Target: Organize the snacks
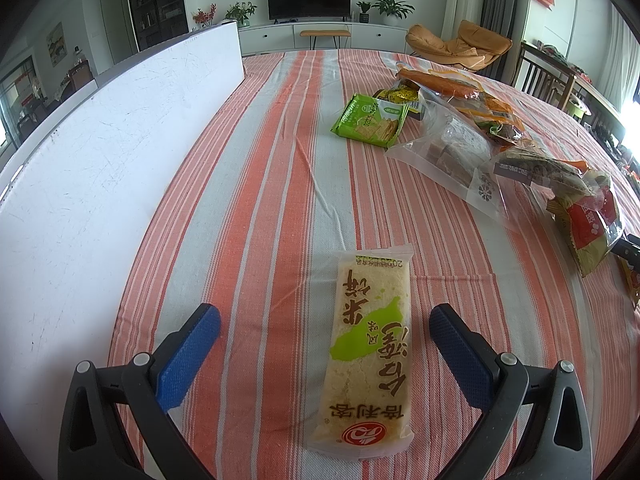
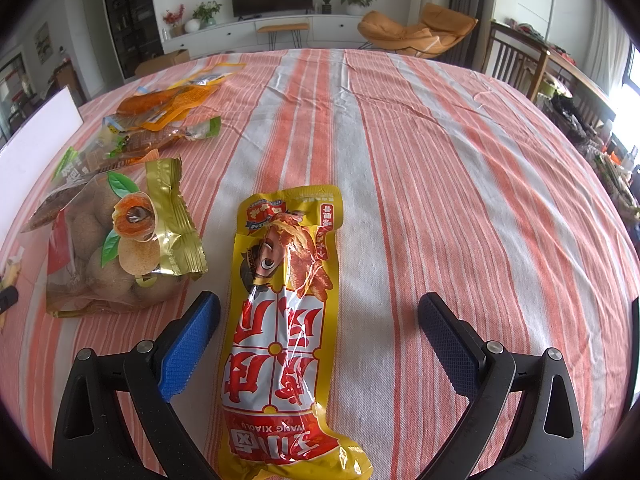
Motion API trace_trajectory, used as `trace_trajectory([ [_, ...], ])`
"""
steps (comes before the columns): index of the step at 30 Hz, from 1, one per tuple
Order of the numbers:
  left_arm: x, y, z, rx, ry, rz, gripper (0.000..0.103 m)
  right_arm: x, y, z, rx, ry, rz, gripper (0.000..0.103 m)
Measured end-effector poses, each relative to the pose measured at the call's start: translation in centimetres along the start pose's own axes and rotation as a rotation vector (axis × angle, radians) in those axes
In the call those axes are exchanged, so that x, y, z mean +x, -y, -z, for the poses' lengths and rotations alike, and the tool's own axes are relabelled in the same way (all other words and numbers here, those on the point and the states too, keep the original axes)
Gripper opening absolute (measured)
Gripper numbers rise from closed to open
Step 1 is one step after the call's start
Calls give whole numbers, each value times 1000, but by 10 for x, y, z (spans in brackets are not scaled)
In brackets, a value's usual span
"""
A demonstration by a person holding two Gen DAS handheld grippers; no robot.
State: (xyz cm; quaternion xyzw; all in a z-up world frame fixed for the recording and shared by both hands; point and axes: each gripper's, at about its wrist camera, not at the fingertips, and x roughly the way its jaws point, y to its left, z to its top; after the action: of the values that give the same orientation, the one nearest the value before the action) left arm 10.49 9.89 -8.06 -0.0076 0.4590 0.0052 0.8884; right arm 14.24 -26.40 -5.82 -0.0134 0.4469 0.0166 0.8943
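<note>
Blue-padded fingers of the left gripper (image 1: 324, 320) stand wide apart on either side of one rice cracker packet (image 1: 366, 352), which lies flat on the striped tablecloth (image 1: 256, 184) between them; neither pad touches it, so the jaws are released. Its clear wrapper carries large brown Chinese characters, a light green patch and a round red logo at the near end. To the left runs one white board (image 1: 120, 152), set on edge along the table side. Far right lies a loose heap of snacks: one green biscuit packet (image 1: 370, 120), one clear zip bag of brown blocks (image 1: 452, 152), one long orange packet (image 1: 440, 80) and one red and gold bag (image 1: 592, 228); further packets in the heap overlap too much to count.

In the right wrist view, the right gripper (image 2: 320, 316) is likewise spread open, its two pads flanking one yellow and red chicken-feet packet (image 2: 284, 320) without gripping it. The left pad is just beside the packet edge; the right pad is well apart. The packet reads "WANG XIAOLU" near its lower end, with a cartoon face above. Left of it rests one gold-trimmed longan bag (image 2: 120, 248), printed with fruit and green leaves. Farther left and beyond lie several orange and brown packets (image 2: 168, 112). One television, two orange chairs and potted plants stand in the room behind.
</note>
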Motion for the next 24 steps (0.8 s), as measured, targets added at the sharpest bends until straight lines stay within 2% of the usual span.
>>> trace_trajectory([
  [11, -1, -1, 0, 8, -20, 3, 103, 1, 1, -1, 1, -5, -24, 103],
  [14, -3, -3, 1, 10, -81, 5, 103, 2, 8, -9, 6, -83, -82, 103],
  [16, -6, -1, 3, 20, -95, 7, 103, 1, 17, -19, 76, -173, -149, 102],
  [18, -8, 3, 4, 44, -95, 11, 101, 3, 15, -24, 82, -232, -177, 100],
  [19, -9, 4, 4, 52, -91, 20, 92, 7, 6, -26, 25, -278, -145, 99],
  [20, -12, 5, 4, 55, -84, 38, 70, 7, -2, -25, -31, -288, -93, 74],
  [22, -20, 4, 2, 60, -51, 31, 28, -1, -9, -25, -84, -269, -19, 48],
  [24, -22, -3, 1, 28, -53, 60, 28, -7, -3, -23, -49, -273, -48, 47],
])
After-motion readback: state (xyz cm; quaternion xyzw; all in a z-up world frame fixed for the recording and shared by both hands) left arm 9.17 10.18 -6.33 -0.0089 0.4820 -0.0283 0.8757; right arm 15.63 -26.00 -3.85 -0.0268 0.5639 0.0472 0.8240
